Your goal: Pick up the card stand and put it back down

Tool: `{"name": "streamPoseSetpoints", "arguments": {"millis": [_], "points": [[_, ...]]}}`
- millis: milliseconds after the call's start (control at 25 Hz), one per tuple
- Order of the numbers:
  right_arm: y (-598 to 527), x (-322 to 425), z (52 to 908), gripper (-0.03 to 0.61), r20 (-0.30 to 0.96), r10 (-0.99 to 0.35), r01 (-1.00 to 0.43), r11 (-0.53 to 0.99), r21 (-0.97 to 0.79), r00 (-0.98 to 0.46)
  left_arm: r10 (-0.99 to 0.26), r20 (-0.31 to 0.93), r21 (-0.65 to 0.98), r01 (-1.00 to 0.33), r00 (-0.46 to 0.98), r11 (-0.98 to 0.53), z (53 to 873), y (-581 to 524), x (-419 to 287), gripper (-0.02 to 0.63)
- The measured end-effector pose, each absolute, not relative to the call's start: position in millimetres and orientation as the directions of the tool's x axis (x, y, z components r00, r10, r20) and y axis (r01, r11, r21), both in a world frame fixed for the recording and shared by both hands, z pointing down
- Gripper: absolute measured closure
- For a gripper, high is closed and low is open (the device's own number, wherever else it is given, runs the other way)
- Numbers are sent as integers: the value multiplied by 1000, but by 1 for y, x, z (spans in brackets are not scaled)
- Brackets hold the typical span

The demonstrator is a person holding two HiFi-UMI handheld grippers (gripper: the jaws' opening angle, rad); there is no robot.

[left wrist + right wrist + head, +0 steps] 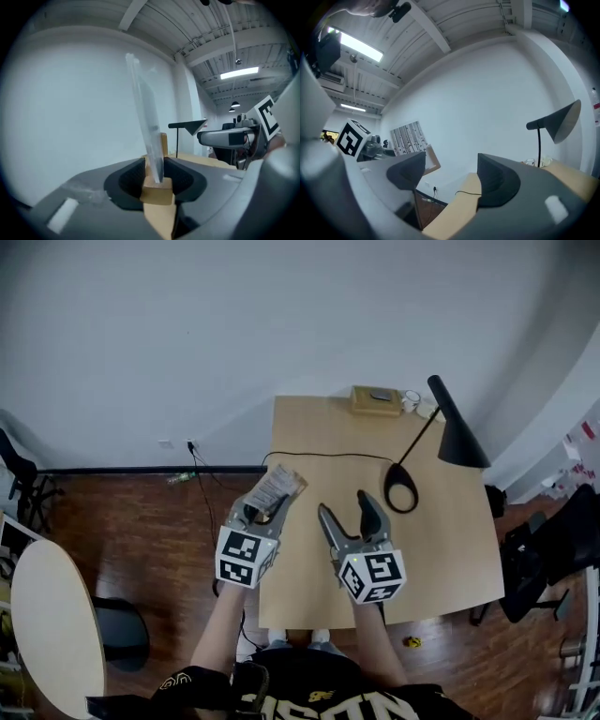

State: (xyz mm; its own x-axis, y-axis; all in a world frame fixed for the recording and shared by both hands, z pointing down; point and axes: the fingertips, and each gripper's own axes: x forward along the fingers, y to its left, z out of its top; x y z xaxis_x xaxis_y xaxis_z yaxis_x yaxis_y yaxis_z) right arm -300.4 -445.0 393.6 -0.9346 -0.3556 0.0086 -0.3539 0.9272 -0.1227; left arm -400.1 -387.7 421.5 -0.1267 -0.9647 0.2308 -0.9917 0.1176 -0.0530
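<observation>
A: Holding the card stand [278, 487], which side?

B: Left gripper [264, 514]. Jaws pressed in on the wooden base, one pad each side. Clear panel sticks up out of the base, leaning a bit. Stand's up in the air over the table's [441, 549] left edge, not touching it.

A: Right gripper [344, 504]?

B: Jaws spread, nothing btwn them. Just beside the left one, over the table's near half.

A: What's close by?

B: Black lamp [457, 432]. Ring foot on the tabletop just past the R tips, thin stem slanting up to a cone shade at back right. Black cable [323, 455] runs across the top beyond both grippers. Far edge has a wooden box [377, 401] w/ a small white cup [411, 402] beside it.

A: Off the table?

B: Wood floor [141, 531], white wall [234, 324] w/ a socket [190, 444]. Round table [52, 624] at left, dark chair [544, 559] at right.

A: Any writing?

B: Card in the stand has a pale print w/ thin dark vertical streaks, no words I can read. Marker cubes [242, 559] carry b/w square codes. Shirt print at the bottom edge is cut off, can't read.
</observation>
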Motion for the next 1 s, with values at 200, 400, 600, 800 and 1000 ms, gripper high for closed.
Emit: {"name": "streamPoseSetpoints", "arguments": {"millis": [200, 400, 600, 800, 1000], "points": [[-430, -294, 375, 227, -35, -376, -370, 923, -106, -926, -957, 100, -82, -961, -271, 263, 383, -347, -404, 482], [-428, -288, 374, 227, -44, -410, -404, 909, -101, -911, -937, 8, -72, -935, -350, 348, 371, -320, -403, 483], [-430, -286, 370, 227, -47, -414, -410, 908, -83, -909, -935, 3, -74, -932, -355, 354, 375, -308, -398, 483], [-431, -284, 376, 227, -38, -419, -416, 906, -80, -907, -937, 15, -93, -933, -350, 347, 383, -305, -396, 485], [-428, -286, 382, 227, -15, -415, -412, 908, -79, -910, -943, 22, -81, -941, -331, 328, 388, -302, -396, 485]]}}
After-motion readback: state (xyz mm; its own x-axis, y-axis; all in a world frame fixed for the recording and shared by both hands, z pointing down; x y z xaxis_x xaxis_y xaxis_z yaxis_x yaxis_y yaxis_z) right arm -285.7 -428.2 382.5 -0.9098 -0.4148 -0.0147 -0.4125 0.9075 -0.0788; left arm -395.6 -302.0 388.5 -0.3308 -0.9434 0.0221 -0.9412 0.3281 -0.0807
